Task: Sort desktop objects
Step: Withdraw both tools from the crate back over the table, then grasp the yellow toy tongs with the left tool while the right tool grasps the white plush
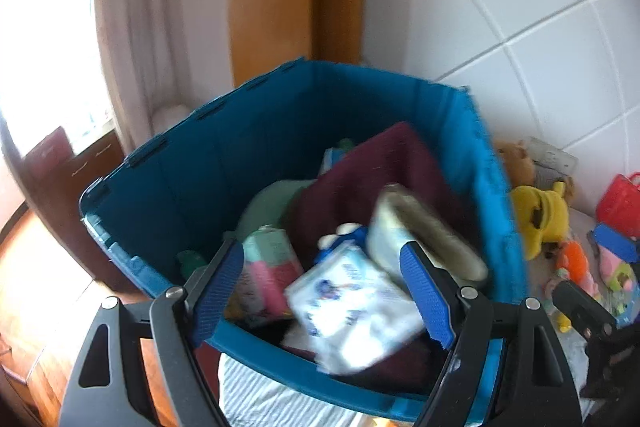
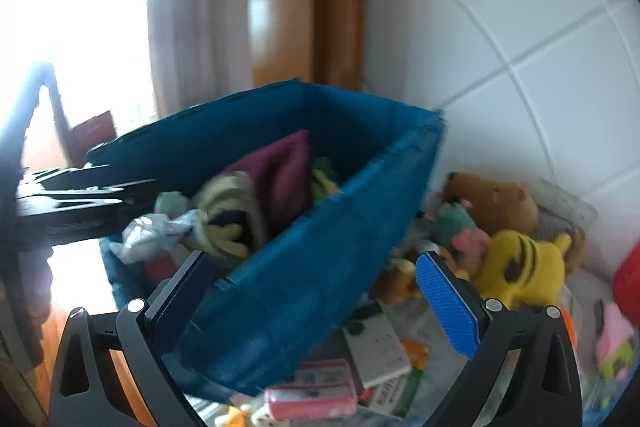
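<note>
Left wrist view: the left tool (image 1: 328, 291) hangs over the near rim of a blue plastic crate (image 1: 192, 163), its blue-padded fingers (image 1: 426, 297) spread wide with nothing between them. Inside the crate, a white wipes pack with blue print (image 1: 352, 303) lies blurred just under the tool. Behind the pack sit a maroon cloth (image 1: 384, 167), a cream fleece-lined slipper (image 1: 424, 231), a pink-and-green carton (image 1: 272, 267) and something pale green (image 1: 268, 203). To the right of the crate, outside its wall, a yellow plush toy (image 1: 544, 219), a brown plush bear (image 1: 516, 159) and a red toy basket (image 1: 622, 199) lie on the worktop (image 1: 576, 223). Part of the right tool (image 1: 588, 311) shows at the right edge, near small coloured toys.

Right wrist view: the right tool (image 2: 316, 295) is also wide open and empty, straddling the right-hand wall of the crate (image 2: 304, 291). Within the crate are the maroon cloth (image 2: 280, 167), the slipper (image 2: 228, 215) and the crumpled white pack (image 2: 148, 231), with the dark frame of the left tool (image 2: 80, 203) reaching in from the left. Right of the crate lie the yellow plush toy (image 2: 520, 267), the brown bear (image 2: 496, 199), a small pink figure (image 2: 468, 243), a white box (image 2: 376, 347) and pink packets (image 2: 316, 395) near the bottom edge.
</note>
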Demonstrator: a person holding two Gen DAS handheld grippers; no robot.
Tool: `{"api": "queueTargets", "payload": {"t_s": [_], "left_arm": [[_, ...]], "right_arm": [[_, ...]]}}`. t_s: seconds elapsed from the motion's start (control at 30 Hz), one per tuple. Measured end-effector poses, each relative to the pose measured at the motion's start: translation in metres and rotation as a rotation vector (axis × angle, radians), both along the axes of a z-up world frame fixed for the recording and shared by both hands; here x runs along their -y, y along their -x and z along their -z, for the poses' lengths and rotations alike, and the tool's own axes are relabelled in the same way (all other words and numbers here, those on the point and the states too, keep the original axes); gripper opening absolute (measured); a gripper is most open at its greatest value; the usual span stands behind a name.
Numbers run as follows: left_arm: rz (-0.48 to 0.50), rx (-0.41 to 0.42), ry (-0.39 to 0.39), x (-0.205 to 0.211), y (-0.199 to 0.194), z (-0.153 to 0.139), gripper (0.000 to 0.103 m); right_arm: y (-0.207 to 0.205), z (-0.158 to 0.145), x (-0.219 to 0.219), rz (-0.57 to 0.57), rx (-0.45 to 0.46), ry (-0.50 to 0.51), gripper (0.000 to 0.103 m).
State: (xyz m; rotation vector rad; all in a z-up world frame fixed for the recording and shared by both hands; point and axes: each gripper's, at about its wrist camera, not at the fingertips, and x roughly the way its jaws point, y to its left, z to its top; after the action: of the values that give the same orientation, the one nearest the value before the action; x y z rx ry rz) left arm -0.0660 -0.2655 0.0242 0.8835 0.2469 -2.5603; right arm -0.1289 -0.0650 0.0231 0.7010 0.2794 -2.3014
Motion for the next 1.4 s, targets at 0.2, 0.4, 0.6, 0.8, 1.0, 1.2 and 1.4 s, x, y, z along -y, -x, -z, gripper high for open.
{"api": "queueTargets", "payload": {"t_s": [0.2, 0.4, 0.6, 0.8, 1.0, 1.2, 1.4], "left_arm": [[0.131, -0.048, 0.028, -0.066, 0.004, -0.014, 0.081], [0.282, -0.053, 0.026, -0.16, 0.023, -0.015, 0.084], [0.352, 0.009, -0.01, -0.266, 0.059, 0.013, 0.084], [0.356, 0.08, -0.054, -0.358, 0.092, 0.049, 0.084], [0.432, 0.186, -0.049, -0.432, 0.129, 0.088, 0.084], [0.531, 0.289, -0.048, -0.489, 0.165, 0.128, 0.084], [0.587, 0.38, -0.039, -0.515, 0.185, 0.169, 0.084]], "right_arm": [[0.007, 0.011, -0.067, 0.139, 0.037, 0.024, 0.103], [0.016, 0.031, -0.154, 0.269, 0.078, 0.017, 0.103], [0.038, 0.05, -0.268, 0.382, 0.118, 0.009, 0.103], [0.071, 0.067, -0.385, 0.468, 0.149, -0.015, 0.103], [0.09, 0.094, -0.473, 0.546, 0.221, -0.038, 0.093], [0.092, 0.135, -0.548, 0.689, 0.309, -0.051, 0.071], [0.095, 0.186, -0.586, 0.773, 0.404, -0.081, 0.073]]}}
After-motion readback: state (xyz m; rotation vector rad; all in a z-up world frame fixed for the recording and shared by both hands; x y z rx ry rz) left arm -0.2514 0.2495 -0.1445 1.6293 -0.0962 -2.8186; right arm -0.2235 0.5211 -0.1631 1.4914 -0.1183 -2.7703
